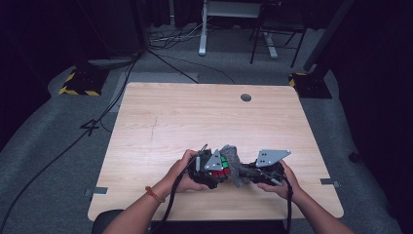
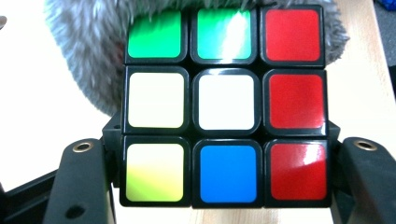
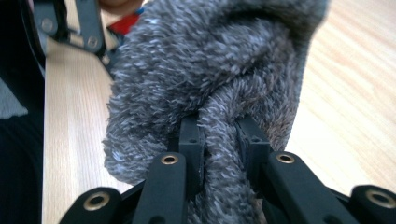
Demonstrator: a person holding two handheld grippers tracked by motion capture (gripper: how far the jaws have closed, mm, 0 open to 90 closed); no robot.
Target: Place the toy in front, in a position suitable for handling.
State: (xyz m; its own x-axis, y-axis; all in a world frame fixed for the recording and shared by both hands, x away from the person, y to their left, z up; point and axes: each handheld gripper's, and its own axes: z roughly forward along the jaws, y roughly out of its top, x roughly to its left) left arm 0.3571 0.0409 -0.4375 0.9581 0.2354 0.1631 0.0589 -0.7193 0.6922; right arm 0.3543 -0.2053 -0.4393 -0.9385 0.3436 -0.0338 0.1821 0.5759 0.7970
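A puzzle cube (image 2: 224,105) with green, white, red, blue and yellow stickers sits between the jaws of my left gripper (image 2: 224,175), which is shut on its sides. Behind the cube lies a fuzzy grey cloth (image 2: 88,51). My right gripper (image 3: 219,140) is shut on a fold of that grey cloth (image 3: 210,70). In the high view both grippers meet near the table's front edge: the left gripper (image 1: 214,170) holds the cube (image 1: 223,166), the cloth (image 1: 234,163) bunches against it, and the right gripper (image 1: 253,171) is just to its right.
The light wooden table (image 1: 195,117) has a round grey cable hole (image 1: 246,97) near its far edge. Cables run over the grey floor at the left. Desk legs (image 1: 202,29) and a yellow-black striped base (image 1: 78,83) stand beyond the table.
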